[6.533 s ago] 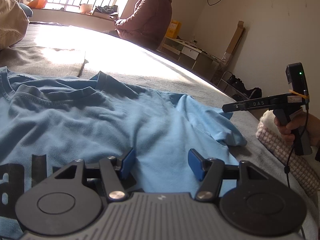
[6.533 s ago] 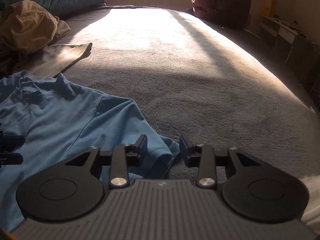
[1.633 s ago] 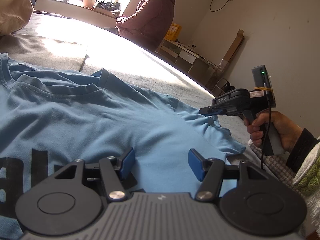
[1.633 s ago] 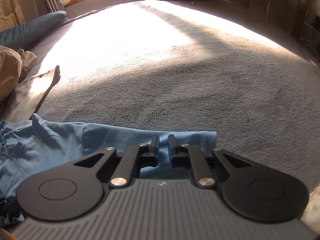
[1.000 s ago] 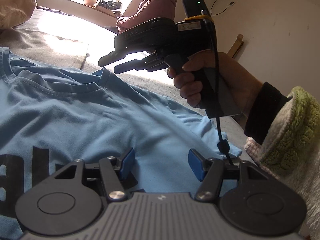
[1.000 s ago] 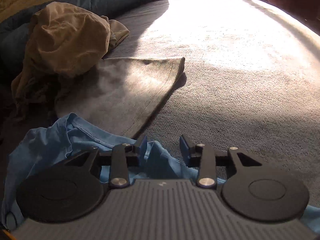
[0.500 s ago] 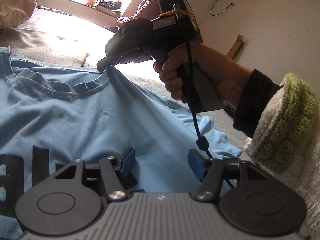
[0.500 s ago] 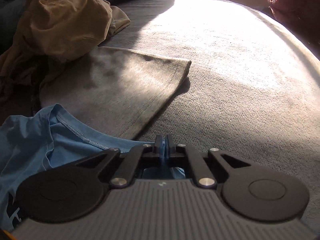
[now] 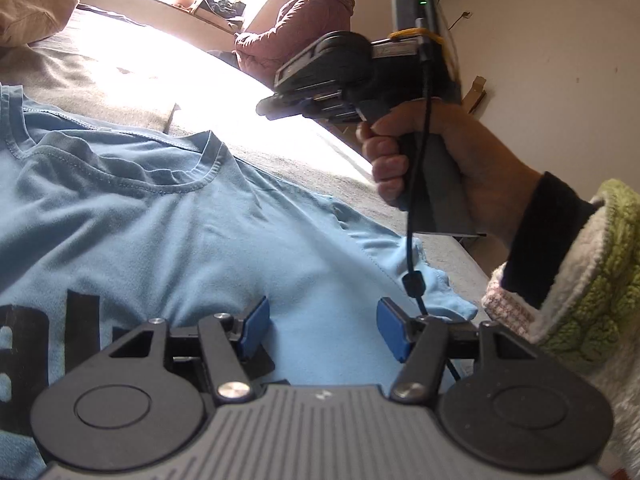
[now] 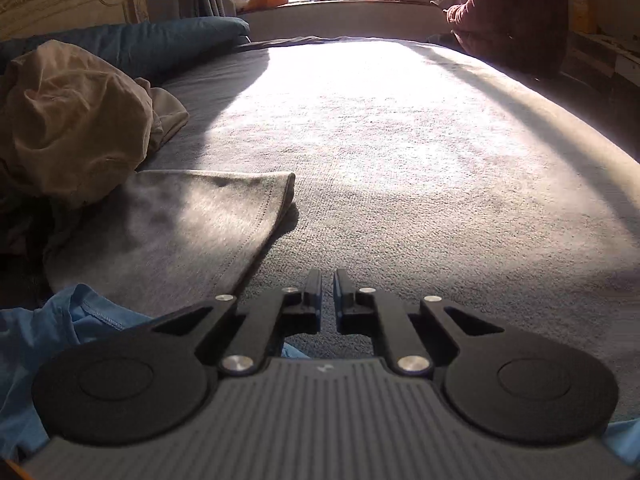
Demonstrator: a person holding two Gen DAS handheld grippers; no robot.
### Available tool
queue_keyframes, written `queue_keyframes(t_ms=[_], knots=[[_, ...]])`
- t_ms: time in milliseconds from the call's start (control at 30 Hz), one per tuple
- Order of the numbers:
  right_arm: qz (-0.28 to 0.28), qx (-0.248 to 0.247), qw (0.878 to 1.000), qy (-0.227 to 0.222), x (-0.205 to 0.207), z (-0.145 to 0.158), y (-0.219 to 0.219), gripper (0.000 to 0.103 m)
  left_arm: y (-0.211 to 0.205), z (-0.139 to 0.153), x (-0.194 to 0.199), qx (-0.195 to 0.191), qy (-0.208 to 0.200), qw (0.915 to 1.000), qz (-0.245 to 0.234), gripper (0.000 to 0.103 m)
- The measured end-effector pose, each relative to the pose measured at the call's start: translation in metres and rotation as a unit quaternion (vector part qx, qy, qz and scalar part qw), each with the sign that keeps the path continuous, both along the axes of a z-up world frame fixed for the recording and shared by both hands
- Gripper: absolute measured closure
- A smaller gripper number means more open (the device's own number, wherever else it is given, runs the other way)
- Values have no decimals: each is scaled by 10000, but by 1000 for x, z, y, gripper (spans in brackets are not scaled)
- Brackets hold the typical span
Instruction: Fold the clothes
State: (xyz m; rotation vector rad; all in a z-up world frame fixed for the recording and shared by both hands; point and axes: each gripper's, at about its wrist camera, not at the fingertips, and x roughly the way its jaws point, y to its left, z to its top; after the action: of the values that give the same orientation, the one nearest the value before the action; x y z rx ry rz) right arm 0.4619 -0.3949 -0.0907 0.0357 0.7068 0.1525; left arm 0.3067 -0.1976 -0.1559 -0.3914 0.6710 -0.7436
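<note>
A light blue T-shirt [image 9: 192, 232] with black print lies spread on the grey bed; its collar is at the upper left. My left gripper [image 9: 322, 330] is open, low over the shirt's chest. My right gripper [image 10: 328, 300] has its jaws nearly closed with a thin empty gap, nothing held. It hovers above the bed past the shirt's shoulder, with blue fabric [image 10: 80, 320] under its left side. In the left wrist view the right gripper [image 9: 268, 106] is raised above the shirt's shoulder, held by a hand.
A grey garment [image 10: 180, 232] lies flat ahead left of the right gripper. A crumpled tan garment [image 10: 72, 120] sits beside blue pillows [image 10: 160, 40]. A person in a maroon jacket [image 9: 296, 28] sits at the bed's far edge. The grey bedspread [image 10: 440, 160] stretches ahead.
My right gripper, shut on the shirt's shoulder half a second ago, has let go, opened a crack and lifted away. The left gripper has not moved.
</note>
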Motion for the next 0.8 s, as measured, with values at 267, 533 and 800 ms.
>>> queue_keyframes(t_ms=[267,533,800], knots=[[-701,-660,9911,-917,-227,197,-57,80,33,67,-33,197,-208,9970,722,36],[-182,-133,9923,-1215,-336,256,-1,76,165,166,-114,497,-622,9846,1554,29],[1554,486,9849,-580,-270,162,162,76,319,145,-108,1237,72,9491,2897,28]])
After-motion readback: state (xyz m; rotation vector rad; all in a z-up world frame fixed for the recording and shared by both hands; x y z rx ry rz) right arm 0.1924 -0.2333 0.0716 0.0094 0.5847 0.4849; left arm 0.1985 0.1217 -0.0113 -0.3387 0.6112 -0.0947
